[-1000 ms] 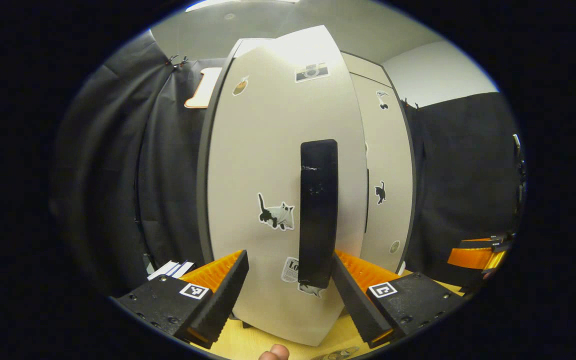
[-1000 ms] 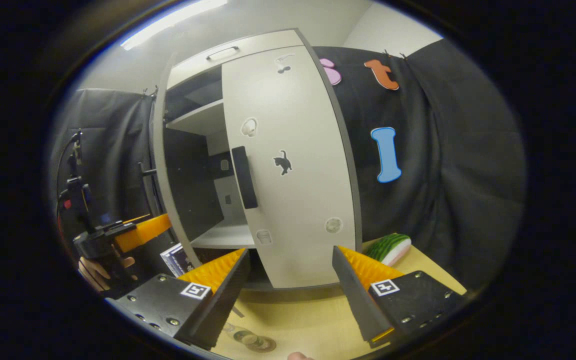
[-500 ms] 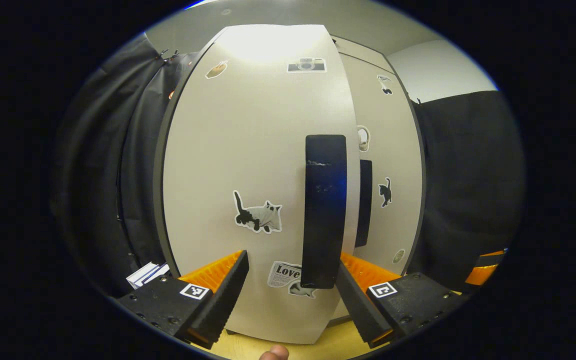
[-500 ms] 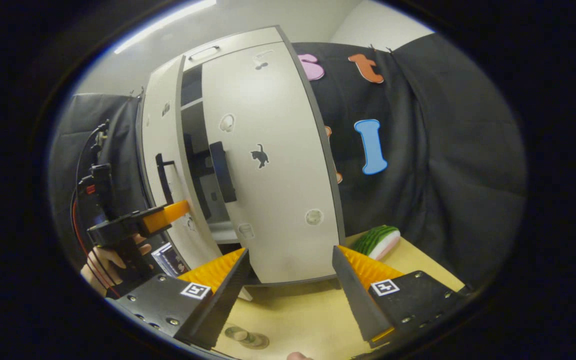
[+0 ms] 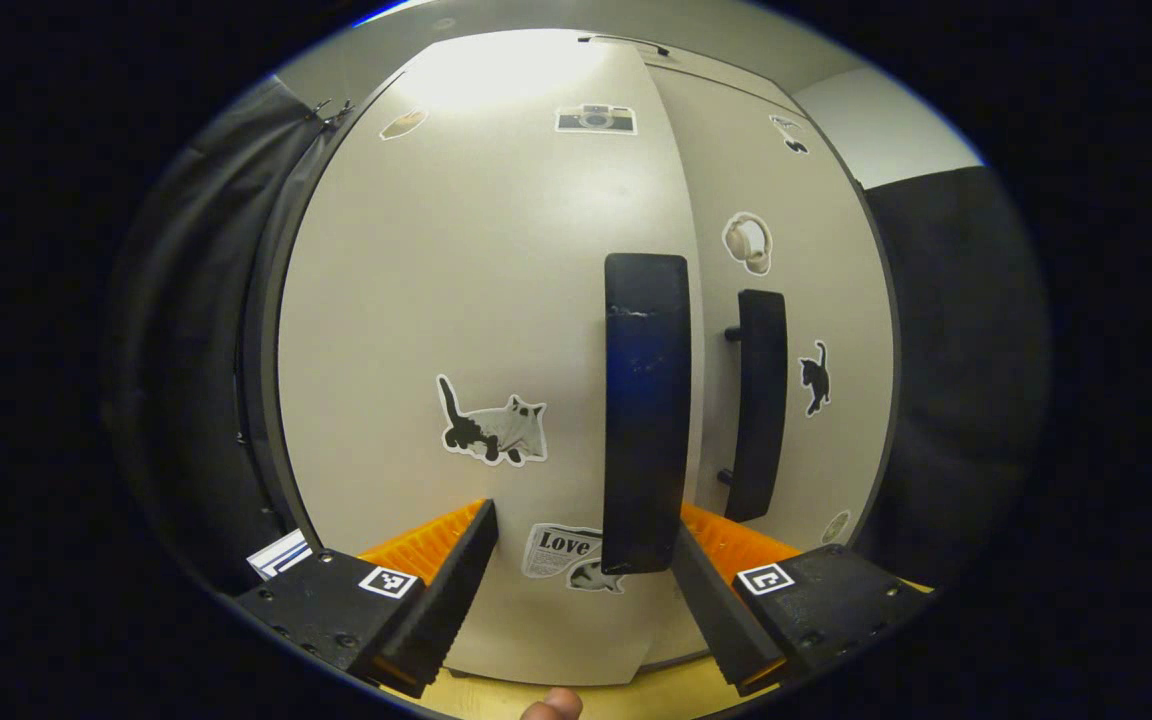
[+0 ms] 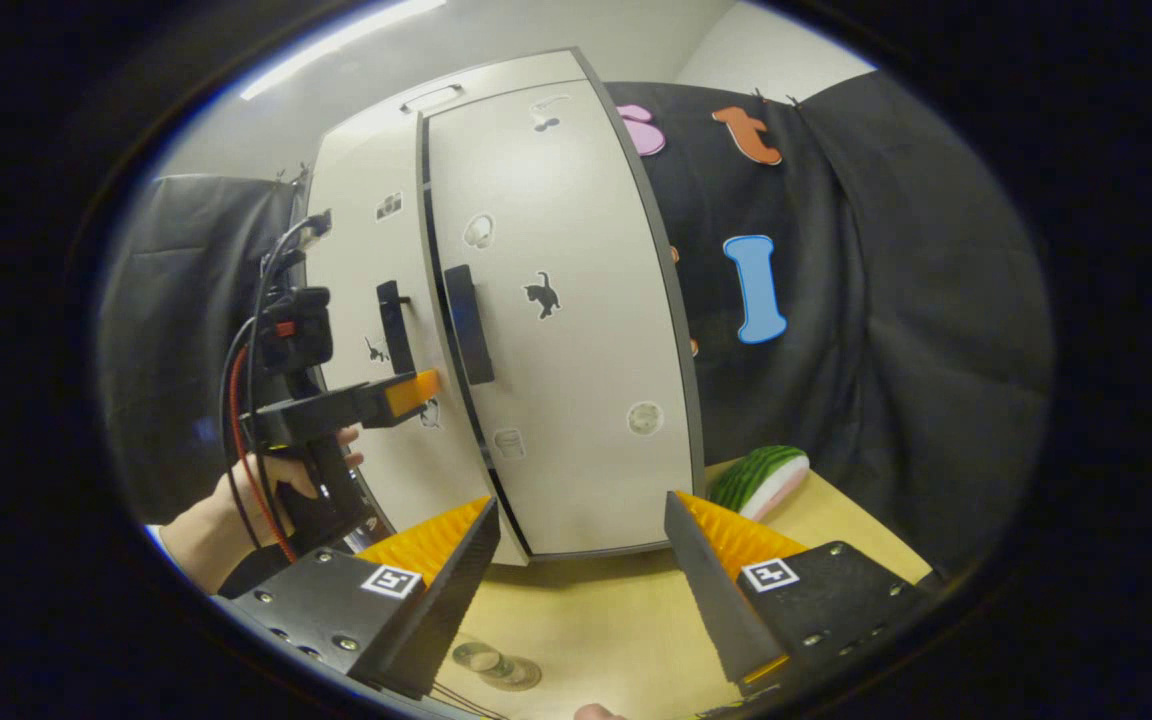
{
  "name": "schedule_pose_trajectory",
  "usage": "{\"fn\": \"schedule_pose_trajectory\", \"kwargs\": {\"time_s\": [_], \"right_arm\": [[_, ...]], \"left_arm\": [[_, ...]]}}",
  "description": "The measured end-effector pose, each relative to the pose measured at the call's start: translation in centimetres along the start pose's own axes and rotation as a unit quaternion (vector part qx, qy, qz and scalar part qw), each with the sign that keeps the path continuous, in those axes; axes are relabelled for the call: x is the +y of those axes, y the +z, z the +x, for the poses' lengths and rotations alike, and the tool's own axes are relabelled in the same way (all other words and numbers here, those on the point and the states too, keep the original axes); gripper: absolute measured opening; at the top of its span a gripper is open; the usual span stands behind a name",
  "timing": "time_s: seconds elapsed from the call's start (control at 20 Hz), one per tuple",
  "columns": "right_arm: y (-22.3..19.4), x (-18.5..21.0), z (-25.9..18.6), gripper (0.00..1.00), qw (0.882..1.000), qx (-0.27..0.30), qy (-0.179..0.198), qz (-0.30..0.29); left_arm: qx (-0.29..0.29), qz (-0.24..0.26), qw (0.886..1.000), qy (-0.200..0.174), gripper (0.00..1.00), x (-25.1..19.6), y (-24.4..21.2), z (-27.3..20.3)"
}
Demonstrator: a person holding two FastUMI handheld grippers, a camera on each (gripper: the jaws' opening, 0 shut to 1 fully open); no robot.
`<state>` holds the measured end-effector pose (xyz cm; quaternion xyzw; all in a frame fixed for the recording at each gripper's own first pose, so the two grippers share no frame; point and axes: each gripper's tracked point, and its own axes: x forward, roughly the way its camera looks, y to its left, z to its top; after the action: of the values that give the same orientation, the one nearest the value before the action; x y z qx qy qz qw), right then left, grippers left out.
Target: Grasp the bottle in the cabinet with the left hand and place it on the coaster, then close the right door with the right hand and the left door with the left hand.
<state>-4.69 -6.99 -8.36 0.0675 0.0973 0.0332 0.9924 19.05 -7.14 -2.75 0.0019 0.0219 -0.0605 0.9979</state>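
- Over the last second the left door (image 5: pixel 456 300) swung from well ajar to flush with the right door (image 5: pixel 796 400); the dark gap I had between them is gone. Both doors now read as closed, so I judge the task nearly finished.
- Left gripper (image 5: pixel 581 560): jaws wide open, gripping nothing. The left handle (image 5: pixel 646 410) stands between them, close to the jaw at 3 o'clock; I cannot tell whether it touches.
- Right gripper (image 6: pixel 576 565): jaws wide open, empty, backed off over the table (image 6: pixel 596 630), apart from the doors.
- Bottle: I see glass at 6 o'clock low in the right gripper view (image 6: pixel 496 668), probably it on the coaster; too cropped to be sure.
- Room: the left handle and right handle (image 5: pixel 758 400) sit close together. I'd pull the left gripper straight back; the table behind is open.
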Motion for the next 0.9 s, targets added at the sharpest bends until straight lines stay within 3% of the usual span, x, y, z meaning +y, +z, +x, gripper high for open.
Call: {"fn": "schedule_pose_trajectory", "kwargs": {"time_s": [0.45,0.65,0.9], "right_arm": [[0.3,-1.7,-1.8,1.0,1.0,-0.007,-0.015,0.006],[0.8,-1.9,-2.1,1.0,1.0,-0.012,-0.013,0.005],[1.2,-1.1,-2.2,1.0,1.0,-0.012,0.003,0.003]], "left_arm": [[0.008,0.01,0.999,0.049,1.0,-0.1,-0.6,0.6],[0.035,-0.011,0.998,0.052,1.0,0.0,-2.3,0.3],[0.015,-0.014,0.999,0.037,1.0,-0.5,-0.1,-2.4]]}}
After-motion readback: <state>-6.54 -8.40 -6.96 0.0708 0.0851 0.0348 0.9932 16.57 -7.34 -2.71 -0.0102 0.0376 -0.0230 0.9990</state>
